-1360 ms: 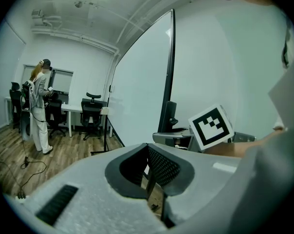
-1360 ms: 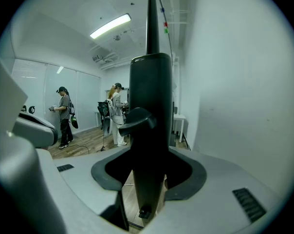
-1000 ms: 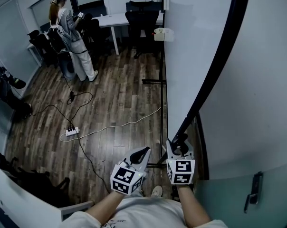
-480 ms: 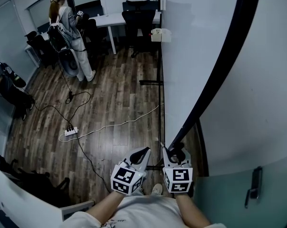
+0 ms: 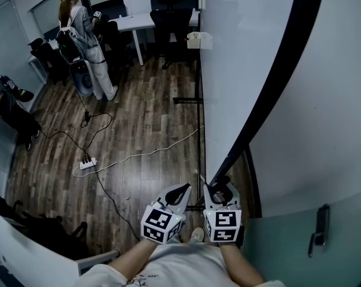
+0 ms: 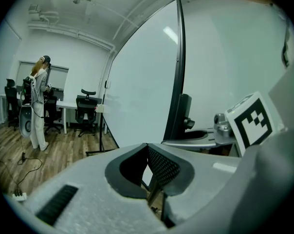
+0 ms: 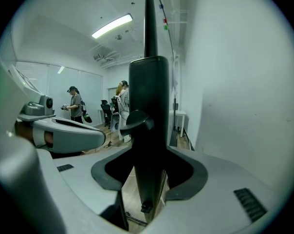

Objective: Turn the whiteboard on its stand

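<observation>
White whiteboard [image 5: 228, 70], black frame [image 5: 268, 82] (black-and-white checkered marker cubes [image 5: 161, 224]), brown wood-grain floor [image 5: 144, 100]

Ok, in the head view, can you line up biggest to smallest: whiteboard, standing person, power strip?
1. Big white black-framed whiteboard.
2. Standing person in pale clothes; far from the camera, so looks small.
3. Small white power strip on the floor.
</observation>
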`<state>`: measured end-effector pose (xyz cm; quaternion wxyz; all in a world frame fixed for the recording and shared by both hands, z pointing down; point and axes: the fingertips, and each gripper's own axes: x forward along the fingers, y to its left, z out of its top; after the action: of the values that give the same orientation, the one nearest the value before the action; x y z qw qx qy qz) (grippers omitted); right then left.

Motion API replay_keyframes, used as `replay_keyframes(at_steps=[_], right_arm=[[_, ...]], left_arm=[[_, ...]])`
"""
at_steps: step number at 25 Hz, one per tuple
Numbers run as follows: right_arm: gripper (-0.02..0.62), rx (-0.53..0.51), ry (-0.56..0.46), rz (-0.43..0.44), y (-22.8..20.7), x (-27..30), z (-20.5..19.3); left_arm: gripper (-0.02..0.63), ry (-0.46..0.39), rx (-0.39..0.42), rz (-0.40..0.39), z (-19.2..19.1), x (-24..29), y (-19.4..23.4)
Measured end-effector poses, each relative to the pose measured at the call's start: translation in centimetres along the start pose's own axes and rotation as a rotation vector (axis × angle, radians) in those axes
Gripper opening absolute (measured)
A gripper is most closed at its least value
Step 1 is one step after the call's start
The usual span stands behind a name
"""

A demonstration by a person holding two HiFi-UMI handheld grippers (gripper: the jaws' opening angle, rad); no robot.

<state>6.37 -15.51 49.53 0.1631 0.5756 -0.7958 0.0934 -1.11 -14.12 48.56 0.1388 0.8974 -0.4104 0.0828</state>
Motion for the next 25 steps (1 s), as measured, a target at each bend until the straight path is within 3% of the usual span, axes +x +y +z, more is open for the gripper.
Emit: replay_keyframes(at_steps=[11, 15, 18, 25], right_arm=[[0.179, 0.03, 0.0, -0.012, 0.3, -2.7, -1.1], [0.139, 0.041, -0.001, -0.025, -0.1, -3.5, -1.2], [0.066, 0.048, -0.005, -0.043, -0.2, -4.2, -1.3], [0.018, 0.045, 0.008, -0.03, -0.2, -4.5, -2.0]], left_arm=[[0.011, 0.01, 0.003, -0.019, -0.8, -0.3, -0.9], [0.011, 0.011, 0.003, -0.025, -0.9, -0.4, -1.4], [0.011, 0.011, 0.003, -0.026, -0.8, -0.5, -1.6], [0.011, 0.02, -0.001, -0.027, -1.3, -0.2, -2.2]])
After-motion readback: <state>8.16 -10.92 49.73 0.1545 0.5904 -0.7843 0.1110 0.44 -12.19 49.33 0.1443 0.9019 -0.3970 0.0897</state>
